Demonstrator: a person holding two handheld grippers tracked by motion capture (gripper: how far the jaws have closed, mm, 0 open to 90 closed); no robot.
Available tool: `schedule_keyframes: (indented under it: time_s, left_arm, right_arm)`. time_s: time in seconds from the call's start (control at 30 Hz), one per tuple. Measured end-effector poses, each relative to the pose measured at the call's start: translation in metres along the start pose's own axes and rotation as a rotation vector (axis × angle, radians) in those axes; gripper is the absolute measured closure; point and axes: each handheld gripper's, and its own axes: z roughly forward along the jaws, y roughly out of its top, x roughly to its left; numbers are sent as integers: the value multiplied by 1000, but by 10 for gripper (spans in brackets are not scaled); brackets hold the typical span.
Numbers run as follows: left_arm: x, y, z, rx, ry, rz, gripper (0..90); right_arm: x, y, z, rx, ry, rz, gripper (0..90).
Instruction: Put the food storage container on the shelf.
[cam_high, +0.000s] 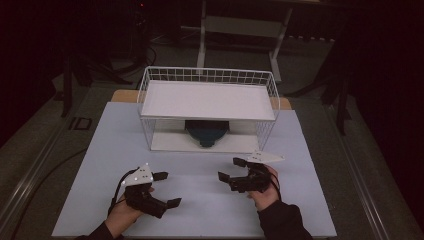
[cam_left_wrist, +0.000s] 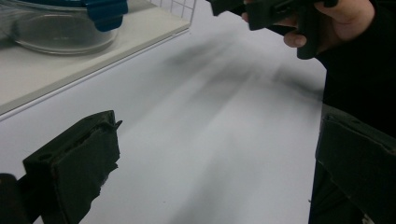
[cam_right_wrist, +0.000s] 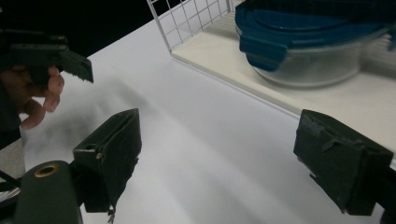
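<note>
A clear glass container with a blue clip lid (cam_high: 206, 132) sits on the lower shelf of a white wire rack (cam_high: 207, 100) at the back of the table. My left gripper (cam_high: 169, 189) hovers open over the near left of the table, jaws pointing right, nothing between them. My right gripper (cam_high: 230, 169) is open too, jaws pointing left toward the rack's front. In the left gripper view the container (cam_left_wrist: 60, 32) is at the top left and the left gripper (cam_left_wrist: 219, 154) frames bare table. The right gripper view has the container (cam_right_wrist: 317, 46) ahead of the right gripper (cam_right_wrist: 224, 149).
The table top (cam_high: 300, 200) is a pale sheet with dark floor around it. The rack's upper shelf (cam_high: 207, 97) is a bare white board with a wire rim. A metal frame (cam_high: 240, 30) stands behind the table.
</note>
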Motion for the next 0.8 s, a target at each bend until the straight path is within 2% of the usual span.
schedule_keyframes:
  time_s: [0.13,0.23,0.27,0.37,0.43,0.63,0.8]
  left_arm:
    - [-1,-1,0,2,-2,1,0]
    - [-1,-1,-1,-3,-4,-2,0]
    - [-1,-1,-1,-4,-3,-4,0]
    - [0,-1,-2,-3,-2,0,0]
    - [0,0,-2,-5,-4,0,0]
    - [-1,0,-3,-7,-6,7,0]
    - [-1,0,-3,-10,-8,11,0]
  right_arm:
    - [-2,-12,-17,0,-2,10,155]
    - [-2,-14,-19,-2,2,13,154]
    - [-1,-17,-28,-1,1,-2,154]
    - [1,-21,-38,-14,2,-24,154]
    - [1,-24,-44,-18,1,-21,154]
    - [4,-36,-61,-19,-37,-27,154]
    - [3,-47,-73,-27,-50,-27,155]
